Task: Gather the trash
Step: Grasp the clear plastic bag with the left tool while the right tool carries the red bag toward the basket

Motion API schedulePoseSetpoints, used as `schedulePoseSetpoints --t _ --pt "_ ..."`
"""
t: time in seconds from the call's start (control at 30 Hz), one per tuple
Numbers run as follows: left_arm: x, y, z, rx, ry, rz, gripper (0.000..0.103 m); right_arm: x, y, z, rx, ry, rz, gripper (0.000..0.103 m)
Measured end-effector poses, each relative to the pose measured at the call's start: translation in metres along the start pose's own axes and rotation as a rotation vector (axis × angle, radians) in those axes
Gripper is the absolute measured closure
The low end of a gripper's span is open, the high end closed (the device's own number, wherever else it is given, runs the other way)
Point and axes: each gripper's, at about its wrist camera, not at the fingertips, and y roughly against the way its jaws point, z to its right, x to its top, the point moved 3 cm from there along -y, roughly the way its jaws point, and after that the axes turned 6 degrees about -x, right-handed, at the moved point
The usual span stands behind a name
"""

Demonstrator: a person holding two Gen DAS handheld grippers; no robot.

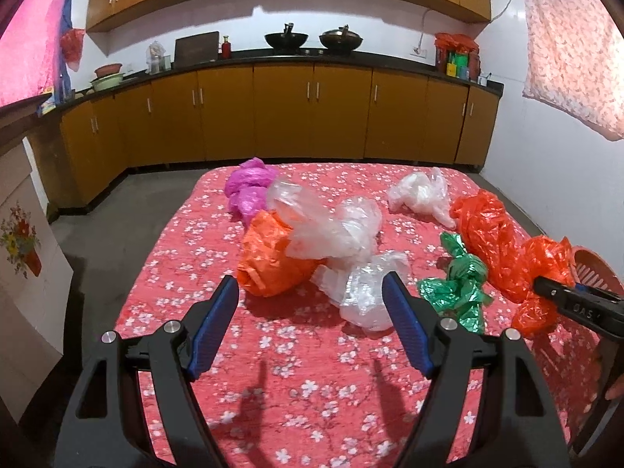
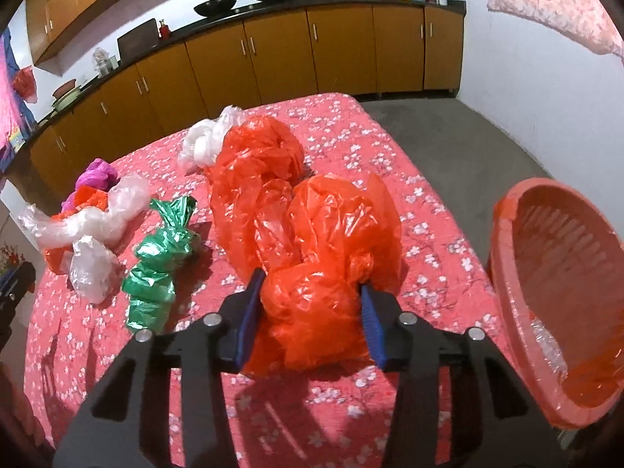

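Note:
Crumpled plastic bags lie on a red floral tablecloth (image 1: 273,370). My right gripper (image 2: 308,304) is closed around the near end of a long red-orange bag (image 2: 312,234), which also shows in the left wrist view (image 1: 507,249). A green bag (image 2: 160,261) lies left of it and shows in the left wrist view (image 1: 460,284). My left gripper (image 1: 312,300) is open and empty above the cloth, its right finger just in front of a clear bag (image 1: 362,292). An orange bag (image 1: 269,261), a clear bag (image 1: 331,222), a pink bag (image 1: 249,187) and a white bag (image 1: 421,191) lie beyond.
A salmon plastic basket (image 2: 546,273) stands tilted at the table's right edge, with some clear plastic inside. Brown kitchen cabinets (image 1: 312,113) with woks on the counter line the back wall. Grey floor surrounds the table. A white panel with a flower picture (image 1: 23,241) stands at the left.

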Motion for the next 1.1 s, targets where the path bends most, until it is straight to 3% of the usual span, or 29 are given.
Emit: schedulePoseSetpoints --t 0.5,0.77,0.87,1.1 --pt "0.002 -0.063 0.036 -0.014 -0.010 -0.168 0.028 -0.001 0.010 0.033 -0.009 -0.060 -0.005 0.059" --pt "0.003 -0.072 0.041 -0.020 -0.032 -0.193 0.062 -0.002 0.012 0.037 -0.002 -0.063 -0.003 0.059" --pt "0.002 -0.066 0.041 -0.029 -0.038 -0.184 0.069 -0.002 0.014 0.038 0.000 -0.066 -0.001 0.059" --pt "0.001 -0.042 0.039 -0.080 -0.026 -0.155 0.072 -0.003 0.029 0.038 0.012 -0.059 0.017 0.059"
